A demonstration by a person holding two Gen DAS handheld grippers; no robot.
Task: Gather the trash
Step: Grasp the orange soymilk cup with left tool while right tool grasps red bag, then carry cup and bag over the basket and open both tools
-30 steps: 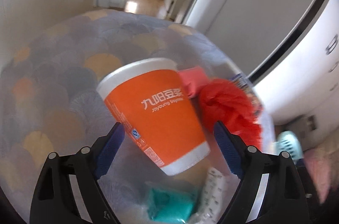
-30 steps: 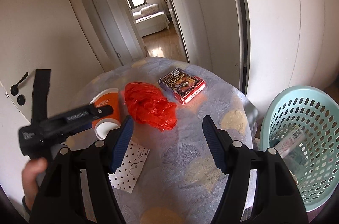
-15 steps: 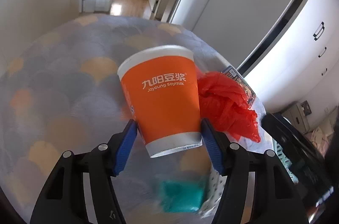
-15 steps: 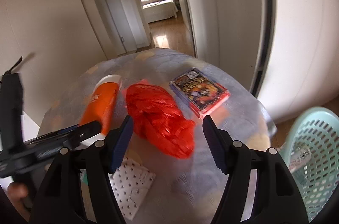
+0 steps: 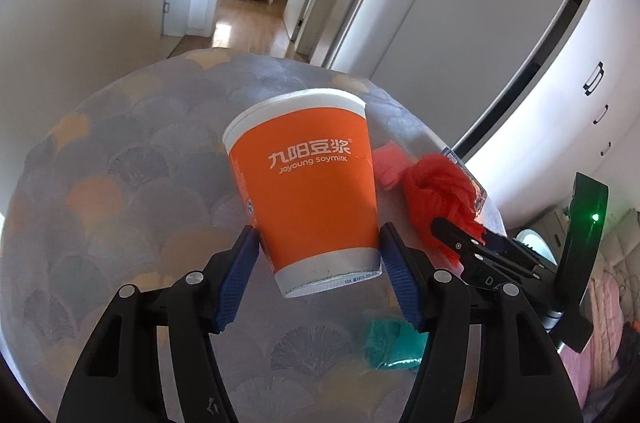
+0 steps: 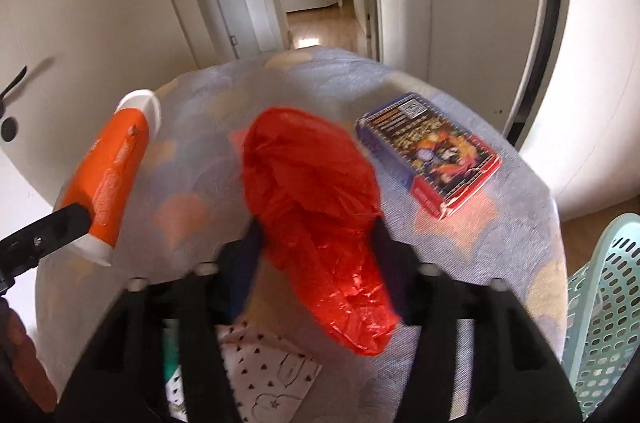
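My left gripper [image 5: 318,263] is shut on an orange paper soymilk cup [image 5: 308,183] and holds it upright, lifted above the round table [image 5: 120,183]. The cup also shows at the left of the right wrist view [image 6: 112,175], clamped by the left gripper's finger. My right gripper [image 6: 316,243] straddles a crumpled red plastic bag [image 6: 316,207] on the table, its fingers on both sides of it; whether they press it is blurred. The bag also shows in the left wrist view [image 5: 440,199].
A purple and red card box [image 6: 432,151] lies on the table's right side. A white dotted paper [image 6: 268,371] and a teal scrap [image 5: 394,343] lie near the front. A pink scrap [image 5: 388,163] lies behind the bag. A mint basket [image 6: 604,323] stands right of the table.
My left gripper closed on the cup and lifted it off the table. My right gripper moved forward and down until its fingers flank the red bag.
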